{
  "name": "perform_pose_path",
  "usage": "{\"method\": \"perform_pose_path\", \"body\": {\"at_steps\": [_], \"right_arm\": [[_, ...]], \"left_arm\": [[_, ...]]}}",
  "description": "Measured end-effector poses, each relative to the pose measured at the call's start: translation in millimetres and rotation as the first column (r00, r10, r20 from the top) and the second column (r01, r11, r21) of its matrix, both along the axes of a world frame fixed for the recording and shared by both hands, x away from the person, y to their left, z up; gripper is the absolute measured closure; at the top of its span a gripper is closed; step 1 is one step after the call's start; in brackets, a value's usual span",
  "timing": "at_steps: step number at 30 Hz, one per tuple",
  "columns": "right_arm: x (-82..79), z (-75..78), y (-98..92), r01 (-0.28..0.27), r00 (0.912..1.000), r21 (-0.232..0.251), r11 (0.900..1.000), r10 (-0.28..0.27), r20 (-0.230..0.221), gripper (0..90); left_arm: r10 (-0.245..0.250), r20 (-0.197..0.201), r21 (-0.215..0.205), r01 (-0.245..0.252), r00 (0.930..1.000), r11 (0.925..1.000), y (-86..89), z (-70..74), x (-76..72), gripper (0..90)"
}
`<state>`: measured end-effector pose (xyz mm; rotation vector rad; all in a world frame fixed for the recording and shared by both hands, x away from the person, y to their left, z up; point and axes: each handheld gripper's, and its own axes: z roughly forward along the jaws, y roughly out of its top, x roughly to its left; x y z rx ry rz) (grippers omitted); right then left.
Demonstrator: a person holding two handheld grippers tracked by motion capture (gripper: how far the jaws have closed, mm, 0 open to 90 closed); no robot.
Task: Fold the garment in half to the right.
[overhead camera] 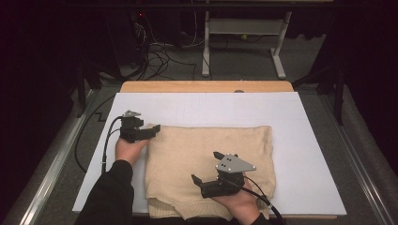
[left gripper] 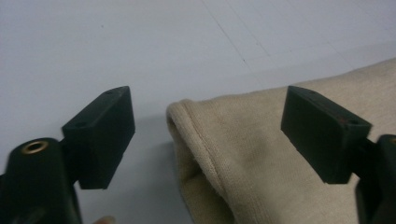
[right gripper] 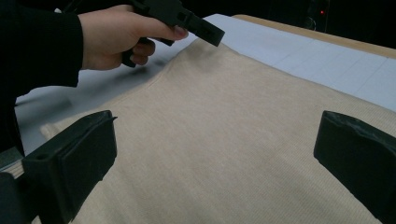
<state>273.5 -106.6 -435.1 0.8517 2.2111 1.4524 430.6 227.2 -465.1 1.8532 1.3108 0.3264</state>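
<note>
We see a folded beige sweater [overhead camera: 209,168] lying flat on the white sheet [overhead camera: 300,122] that covers the table, its near edge close to the person's side. The knit is fine and even, the cloth smooth across the top, with a thick rolled hem at the far left corner [left gripper: 187,126]. Our left gripper [overhead camera: 152,129] sits at that corner with its jaws spread on either side of the hem, not yet pressing it. Our right gripper [overhead camera: 206,169] hovers over the near middle of the sweater, jaws wide apart and holding nothing.
</note>
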Motion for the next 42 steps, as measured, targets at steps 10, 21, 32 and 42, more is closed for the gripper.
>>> {"method": "perform_pose_path", "body": {"at_steps": [10,21,32,42], "right_arm": [[1.3,-2.7,0.6,0.004,0.9999,-0.003,1.000,-0.004,-0.014,0.0],[2.3,-8.3,2.3,0.000,0.9996,-0.017,1.000,-0.001,-0.028,0.0],[-4.0,-13.4,15.4,-0.036,0.9982,-0.029,0.999,0.035,-0.048,0.0],[-23.0,-18.4,54.8,-0.099,0.9917,-0.051,0.994,0.094,-0.088,0.0]], "left_arm": [[-0.053,-0.036,0.020,0.054,0.9979,0.9983,-2.2,-12.2,5.4,30.3],[-0.090,-0.063,0.005,0.090,0.9939,0.9959,-5.2,-18.4,6.3,43.0],[-0.091,0.051,-0.021,0.092,0.9946,0.9955,-3.3,-18.9,-11.1,73.6],[-0.081,0.131,-0.038,0.087,0.9881,0.9955,-1.4,-19.1,-20.6,75.5]]}}
